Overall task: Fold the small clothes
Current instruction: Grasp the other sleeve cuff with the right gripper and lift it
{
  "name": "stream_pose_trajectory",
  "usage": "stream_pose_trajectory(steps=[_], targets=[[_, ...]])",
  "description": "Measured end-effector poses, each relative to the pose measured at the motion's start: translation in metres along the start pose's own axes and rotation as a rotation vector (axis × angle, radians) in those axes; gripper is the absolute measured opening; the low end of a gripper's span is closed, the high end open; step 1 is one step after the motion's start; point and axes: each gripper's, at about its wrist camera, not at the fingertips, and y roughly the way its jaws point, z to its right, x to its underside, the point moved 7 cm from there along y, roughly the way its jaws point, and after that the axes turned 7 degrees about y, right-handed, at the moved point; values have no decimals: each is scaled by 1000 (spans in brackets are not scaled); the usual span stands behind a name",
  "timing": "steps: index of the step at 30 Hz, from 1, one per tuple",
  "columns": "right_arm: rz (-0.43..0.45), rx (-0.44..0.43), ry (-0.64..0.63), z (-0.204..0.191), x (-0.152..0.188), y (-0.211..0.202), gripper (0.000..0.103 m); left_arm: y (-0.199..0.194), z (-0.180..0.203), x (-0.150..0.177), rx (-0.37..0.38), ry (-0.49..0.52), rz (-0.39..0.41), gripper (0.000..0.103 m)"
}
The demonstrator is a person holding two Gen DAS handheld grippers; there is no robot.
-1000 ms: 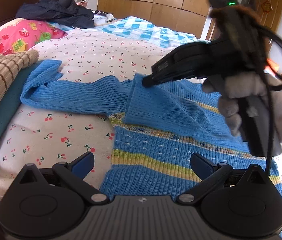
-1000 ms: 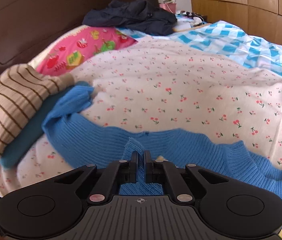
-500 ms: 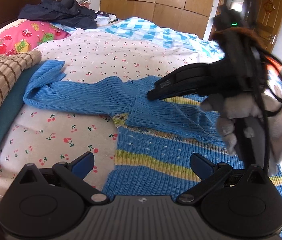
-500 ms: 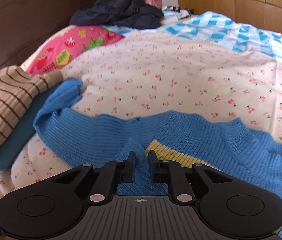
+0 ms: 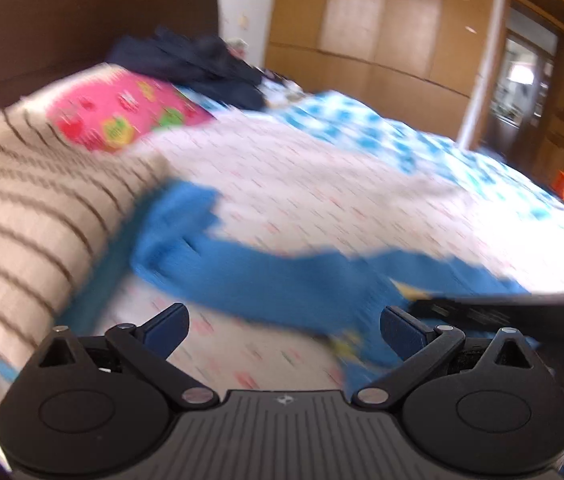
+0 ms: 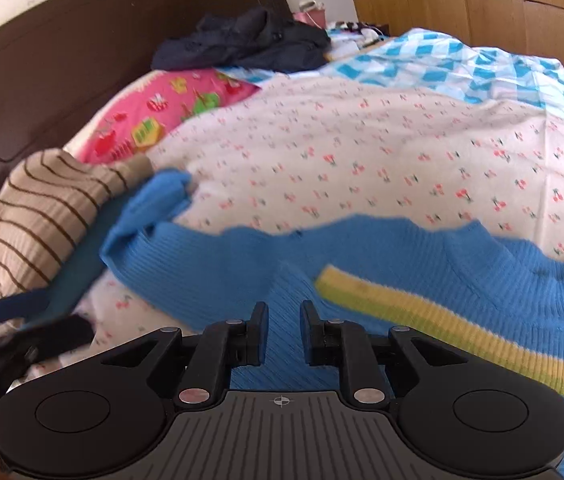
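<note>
Your left gripper (image 5: 284, 326) gapes wide, empty; right gripper (image 6: 284, 322) slightly parted over the blue sweater (image 6: 402, 264), gripping nothing.

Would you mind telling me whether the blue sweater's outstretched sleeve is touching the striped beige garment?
Touching: in the right wrist view, the sleeve tip presses against the striped beige garment with no bedspread showing between them.

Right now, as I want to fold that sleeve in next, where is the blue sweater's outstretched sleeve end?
In the right wrist view, the sleeve end lies at left on the cherry-print quilt, against the brown striped knit.
</note>
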Motion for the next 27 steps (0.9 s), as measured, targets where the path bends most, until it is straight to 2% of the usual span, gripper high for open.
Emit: stream_pose_trajectory(steps=[2, 4, 7, 9, 11, 14, 18, 25, 27], targets=[[4, -28, 18, -6, -6, 1, 19, 12, -16, -10, -98, 28, 12, 103], [2, -55, 38, -11, -10, 4, 19, 26, -30, -15, -175, 33, -14, 99], [-16, -85, 47, -21, -20, 14, 19, 37, -37, -12, -186, -3, -26, 98], [-28, -98, 48, -28, -29, 23, 19, 47, -42, -10, -232, 1, -32, 97], [-38, -116, 52, -37, -40, 36, 19, 57, -46, -5, -269, -7, -51, 91], [-67, -170, 94, -54, -55, 60, 19, 63, -49, 7, -252, -76, -86, 79], [-134, -227, 180, -77, -68, 104, 19, 62, -49, 11, -264, -68, -68, 77], [-238, -254, 259, -105, -76, 168, 19, 66, -54, 14, -232, -100, -77, 77], [-267, -264, 265, -110, -74, 178, 23, 64, -55, 15, -230, -109, -72, 77]])
